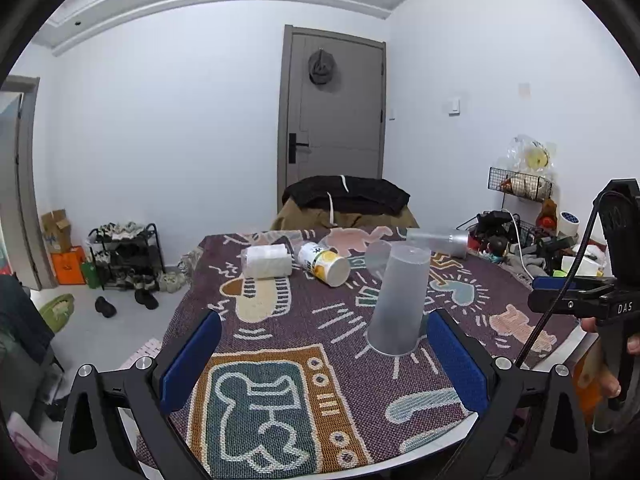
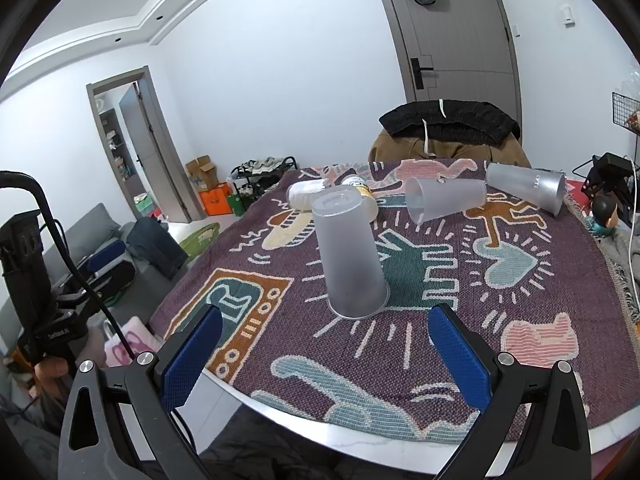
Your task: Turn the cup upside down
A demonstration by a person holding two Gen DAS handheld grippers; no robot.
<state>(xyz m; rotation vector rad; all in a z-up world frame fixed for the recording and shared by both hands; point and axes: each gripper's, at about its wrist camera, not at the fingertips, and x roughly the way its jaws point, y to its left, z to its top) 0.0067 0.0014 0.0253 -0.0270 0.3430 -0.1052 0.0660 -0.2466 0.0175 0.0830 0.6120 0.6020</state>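
Observation:
A frosted translucent cup [image 1: 398, 300] stands upside down, rim on the patterned tablecloth [image 1: 280, 380]; it also shows in the right wrist view [image 2: 350, 256]. My left gripper [image 1: 324, 364] is open and empty, the cup just ahead near its right finger. My right gripper [image 2: 326, 356] is open and empty, the cup a little beyond its fingers. Two more frosted cups lie on their sides further back, one in the middle [image 2: 444, 198] and one at the far right [image 2: 528, 186].
A tissue pack [image 1: 266, 260] and a tipped yellow-and-white canister [image 1: 324, 266] lie at the table's far side. A chair draped with dark clothes [image 1: 346, 196] stands behind. Clutter and a wire rack [image 1: 520, 184] crowd the right. The table's front edge [image 2: 360, 436] is near.

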